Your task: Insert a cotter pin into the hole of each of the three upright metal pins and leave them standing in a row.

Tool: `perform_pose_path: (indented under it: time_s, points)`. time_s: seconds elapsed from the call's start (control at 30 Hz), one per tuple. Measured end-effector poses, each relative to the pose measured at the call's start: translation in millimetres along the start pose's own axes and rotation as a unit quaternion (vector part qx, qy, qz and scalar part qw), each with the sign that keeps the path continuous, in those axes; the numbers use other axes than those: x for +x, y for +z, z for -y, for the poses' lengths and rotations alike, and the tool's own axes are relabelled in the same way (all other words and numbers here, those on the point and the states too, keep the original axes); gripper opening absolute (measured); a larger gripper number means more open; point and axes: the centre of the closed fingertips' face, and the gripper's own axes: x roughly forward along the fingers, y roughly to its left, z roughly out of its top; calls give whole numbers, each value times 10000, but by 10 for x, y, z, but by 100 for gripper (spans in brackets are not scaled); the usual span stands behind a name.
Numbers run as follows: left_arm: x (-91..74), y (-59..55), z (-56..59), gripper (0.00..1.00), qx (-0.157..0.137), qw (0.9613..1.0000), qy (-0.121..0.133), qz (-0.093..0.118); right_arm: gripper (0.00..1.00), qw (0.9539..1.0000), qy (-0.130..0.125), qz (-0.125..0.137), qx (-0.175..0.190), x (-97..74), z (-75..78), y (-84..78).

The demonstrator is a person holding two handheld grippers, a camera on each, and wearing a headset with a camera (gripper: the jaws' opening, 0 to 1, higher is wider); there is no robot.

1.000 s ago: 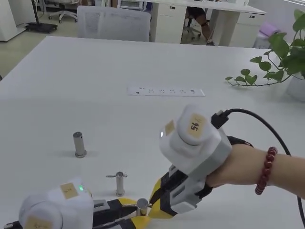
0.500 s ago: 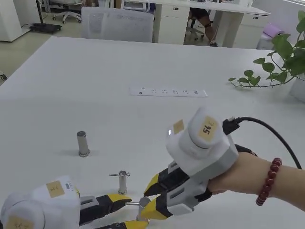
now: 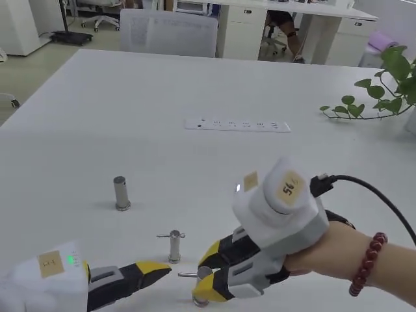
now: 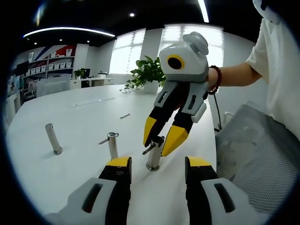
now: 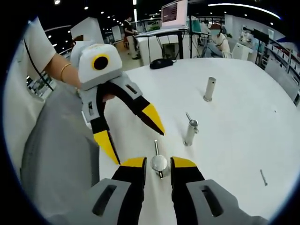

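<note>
Now right tongs (image 5: 158, 165) straddle the nearest pin (image 4: 153, 157), a cotter (image 3: 187, 275) through its head, grip unclear; left tongs (image 4: 158, 161) gape beside. Middle pin (image 3: 174, 245) is cottered, far pin (image 3: 121, 193) bare, all upright on the bench (image 3: 195, 84).

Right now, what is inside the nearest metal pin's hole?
A cotter pin sits in the nearest metal pin, one end sticking out; the part inside the hole is hidden.
</note>
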Motion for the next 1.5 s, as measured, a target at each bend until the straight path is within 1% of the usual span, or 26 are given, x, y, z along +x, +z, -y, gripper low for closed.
perform_pose_path:
  time_s: [0.13, 0.37, 0.43, 0.53, 0.63, 0.73, 0.83, 0.87, 0.9, 0.97, 1.07, 1.17, 1.33, 1.43, 1.5]
  points:
    - [-23, 19, -3, 50, -102, 9999, 35, 29, 21, 10000, -29, 5, -8, 13, 12, -17]
    - [-69, 33, -7, 55, -189, 9998, 77, 29, 19, 9999, -43, 119, 2, 32, 13, -3]
    - [-85, 36, -2, 58, -208, 9997, 101, 18, 18, 9999, -45, 152, -15, 40, 8, 3]
    - [-112, 45, 19, 60, -194, 9998, 103, 26, 17, 9998, -62, 163, -104, 51, 9, -2]
    - [-133, 33, 27, 66, -278, 9995, 119, -16, 16, 9997, -58, 186, -129, 51, 8, 0]
    - [-164, 35, 31, 67, -252, 9996, 160, -11, 16, 9996, -69, 188, -195, 49, 7, 0]
    - [-183, 18, 27, 72, -336, 9992, 213, -64, 15, 9993, -109, 181, -322, 51, 7, 2]
    - [-194, 7, 24, 73, -379, 9989, 253, -128, 15, 9988, -124, 157, -441, 50, 2, 0]
    - [-199, 8, 24, 73, -365, 9989, 264, -147, 14, 9986, -133, 142, -484, 50, 4, 1]
    - [-212, 23, 25, 73, -302, 9990, 291, -148, 14, 9988, -132, 140, -459, 52, 11, 4]
    - [-220, 42, 24, 74, -311, 9989, 326, -144, 14, 9989, -112, 126, -440, 51, 16, 4]
    - [-224, 57, 37, 74, -278, 9990, 331, -141, 13, 9985, -96, 83, -532, 50, 11, -1]
    - [-234, 51, 63, 75, -186, 9991, 320, -199, 13, 9983, -75, 65, -576, 45, 20, -1]
    - [-248, 51, 68, 76, -147, 9991, 344, -193, 13, 9976, -64, 36, -691, 26, 34, -13]
    - [-258, 41, 62, 76, -162, 9990, 373, -210, 13, 9978, -54, 43, -663, -1, 55, -8]
